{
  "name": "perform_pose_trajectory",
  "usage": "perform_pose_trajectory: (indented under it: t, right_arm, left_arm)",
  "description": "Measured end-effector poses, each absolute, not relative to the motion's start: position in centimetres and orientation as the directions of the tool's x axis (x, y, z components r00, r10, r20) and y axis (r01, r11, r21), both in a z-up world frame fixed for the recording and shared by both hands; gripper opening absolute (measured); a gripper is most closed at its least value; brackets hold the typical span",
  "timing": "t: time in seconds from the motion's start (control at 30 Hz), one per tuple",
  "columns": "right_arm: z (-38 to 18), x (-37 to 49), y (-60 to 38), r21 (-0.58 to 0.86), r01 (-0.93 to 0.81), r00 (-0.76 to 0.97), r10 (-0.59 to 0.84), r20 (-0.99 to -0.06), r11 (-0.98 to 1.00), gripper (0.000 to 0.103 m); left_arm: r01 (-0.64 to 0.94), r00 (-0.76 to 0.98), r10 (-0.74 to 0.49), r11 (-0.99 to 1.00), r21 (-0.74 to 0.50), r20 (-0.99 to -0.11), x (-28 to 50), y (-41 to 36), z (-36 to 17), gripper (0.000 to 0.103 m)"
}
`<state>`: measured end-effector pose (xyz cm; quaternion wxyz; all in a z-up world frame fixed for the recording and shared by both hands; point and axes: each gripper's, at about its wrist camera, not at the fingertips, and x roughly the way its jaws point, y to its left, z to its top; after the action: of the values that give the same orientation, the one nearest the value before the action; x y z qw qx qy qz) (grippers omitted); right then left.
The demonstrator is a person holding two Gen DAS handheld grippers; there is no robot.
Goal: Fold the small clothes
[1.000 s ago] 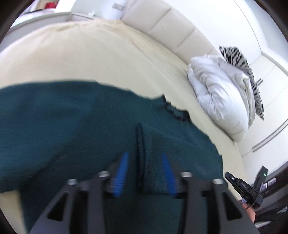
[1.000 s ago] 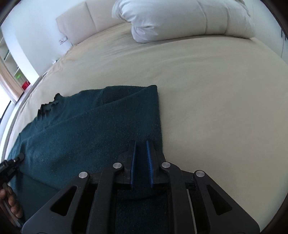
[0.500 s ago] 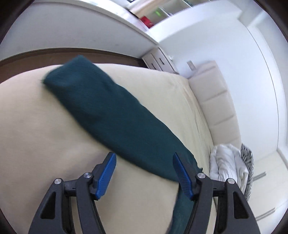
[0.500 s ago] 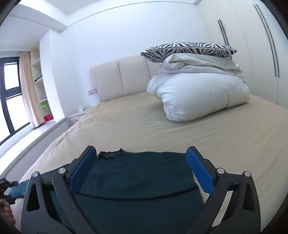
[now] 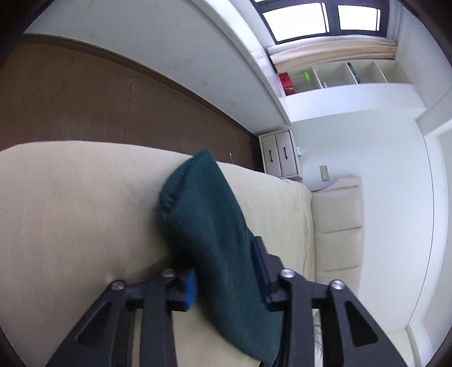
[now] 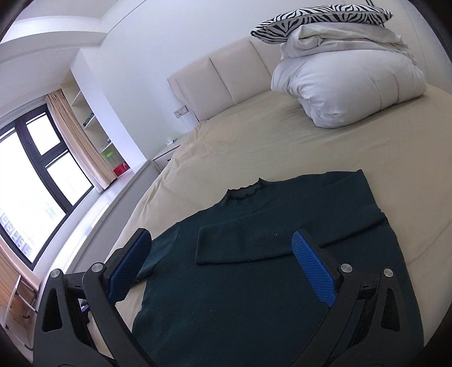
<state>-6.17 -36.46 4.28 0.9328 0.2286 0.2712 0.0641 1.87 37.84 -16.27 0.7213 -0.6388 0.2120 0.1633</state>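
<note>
A dark green knit sweater (image 6: 254, 296) lies flat on the beige bed (image 6: 282, 146), collar toward the headboard. One sleeve (image 6: 282, 237) lies folded across its chest. My right gripper (image 6: 223, 254) hovers above the sweater, open wide, with nothing between its blue pads. In the left wrist view the other sleeve (image 5: 203, 203) stretches along the bed toward its edge. My left gripper (image 5: 226, 271) is closing on this sleeve, which fills the gap between the jaws, and both pads touch the knit.
A white duvet (image 6: 347, 84) topped by a zebra pillow (image 6: 319, 14) is piled by the padded headboard (image 6: 226, 73). Beyond the bed's edge are brown floor (image 5: 84, 107), a white nightstand (image 5: 279, 155), wall shelves (image 5: 339, 76) and a window (image 6: 42, 183).
My right gripper let go of the folded sleeve, opened wide and rose. My left gripper swung over to the other sleeve, rolled, and its jaws closed in on the fabric.
</note>
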Motion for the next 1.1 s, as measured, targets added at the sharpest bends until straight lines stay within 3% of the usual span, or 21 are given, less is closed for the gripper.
perform_pose_trajectory:
  t: [0.07,0.17,0.3,0.47,0.53,0.63,0.73,0.8,0.83,0.87,0.93,1.1]
  right_arm:
    - [4.0,-6.2,-38.0,0.484,0.016,0.847,0.245,-0.472,0.875,0.101]
    - [3.4,-6.1,-40.1,0.504,0.025,0.849,0.248,-0.467,0.863,0.101]
    - [2.3,-6.7,-42.0,0.51,0.039,0.85,0.24,-0.47,0.859,0.099]
    - [0.6,-7.3,-44.4,0.534,0.077,0.846,0.228,-0.482,0.842,0.096]
    - [-0.2,-7.7,-45.7,0.55,0.094,0.847,0.223,-0.482,0.83,0.096]
    - [-1.2,-7.9,-47.2,0.562,0.12,0.839,0.219,-0.498,0.818,0.096]
    - [-2.6,-7.8,-48.6,0.568,0.139,0.816,0.231,-0.53,0.811,0.096]
    - [-3.6,-7.5,-49.2,0.575,0.149,0.797,0.247,-0.551,0.805,0.096]
    - [-4.1,-7.3,-49.4,0.58,0.152,0.788,0.256,-0.559,0.8,0.096]
    - [-4.6,-7.1,-49.6,0.588,0.154,0.781,0.267,-0.565,0.794,0.096]
    - [-5.5,-6.3,-49.4,0.607,0.144,0.765,0.301,-0.569,0.782,0.096]
    - [-8.0,-1.9,-45.9,0.671,0.079,0.664,0.463,-0.587,0.737,0.087]
  left_arm:
    - [-0.521,0.85,-0.027,0.115,-0.846,-0.526,2.4,38.6,-16.5,0.008]
    - [-0.524,0.844,-0.009,0.194,-0.829,-0.536,3.3,37.9,-14.3,0.008]
    - [-0.425,0.863,-0.039,0.482,-0.766,-0.504,6.2,31.9,-7.4,0.008]
    - [-0.149,0.827,-0.195,0.829,-0.539,-0.527,11.0,15.9,-1.1,0.008]
    - [0.012,0.785,-0.259,0.914,-0.405,-0.562,11.8,6.7,-1.1,0.008]
    - [0.143,0.711,-0.318,0.939,-0.314,-0.627,11.8,-2.2,-3.7,0.01]
    - [0.212,0.561,-0.354,0.935,-0.283,-0.748,12.5,-8.1,-9.0,0.035]
    - [0.224,0.52,-0.339,0.94,-0.258,-0.784,11.6,-9.1,-10.9,0.038]
    - [0.236,0.539,-0.341,0.939,-0.25,-0.771,10.8,-8.8,-10.8,0.045]
    - [0.246,0.54,-0.354,0.934,-0.259,-0.764,9.9,-8.2,-10.6,0.063]
    - [0.264,0.551,-0.398,0.917,-0.299,-0.734,8.0,-6.9,-9.5,0.08]
    - [0.25,0.618,-0.446,0.892,-0.375,-0.648,5.1,-2.0,-6.9,0.081]
